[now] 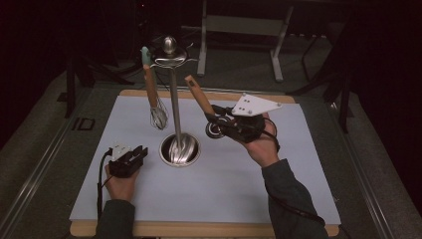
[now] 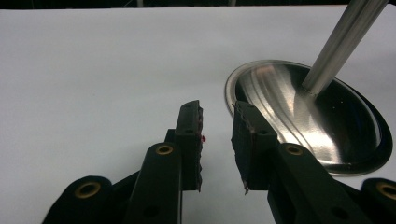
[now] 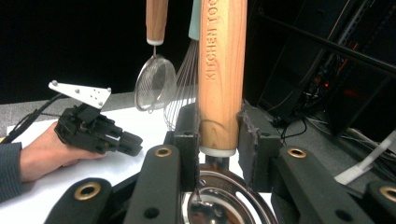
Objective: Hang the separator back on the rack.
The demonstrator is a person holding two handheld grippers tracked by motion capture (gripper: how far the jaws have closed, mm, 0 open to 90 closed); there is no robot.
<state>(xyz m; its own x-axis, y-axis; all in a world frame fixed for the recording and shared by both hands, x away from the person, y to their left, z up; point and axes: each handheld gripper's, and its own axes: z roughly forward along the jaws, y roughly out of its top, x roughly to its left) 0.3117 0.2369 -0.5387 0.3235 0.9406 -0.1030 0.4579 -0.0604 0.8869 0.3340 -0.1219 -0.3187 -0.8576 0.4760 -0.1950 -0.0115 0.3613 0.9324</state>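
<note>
A steel utensil stand (image 1: pixel 174 107) rises from a round dished base (image 1: pixel 180 149) on the white mat (image 1: pixel 224 189). A whisk (image 1: pixel 158 117) with a wooden handle hangs from its top ring. In the right gripper view a small strainer (image 3: pixel 155 88) hangs beside the whisk wires (image 3: pixel 184 91). My right gripper (image 1: pixel 213 118) is shut on the wooden handle (image 3: pixel 222 74) of a utensil with a round metal head (image 3: pixel 224 200). It holds this tilted in the air, right of the pole. My left gripper (image 1: pixel 141 151) rests on the mat left of the base (image 2: pixel 317 116), open with nothing between its fingers (image 2: pixel 189 135).
The mat lies on a wooden board whose front edge (image 1: pixel 199 230) runs along the bottom. Grey floor and a rail (image 1: pixel 45 164) lie to the left. A metal frame (image 1: pixel 239 25) stands in the dark behind the table. Cables trail from both grippers.
</note>
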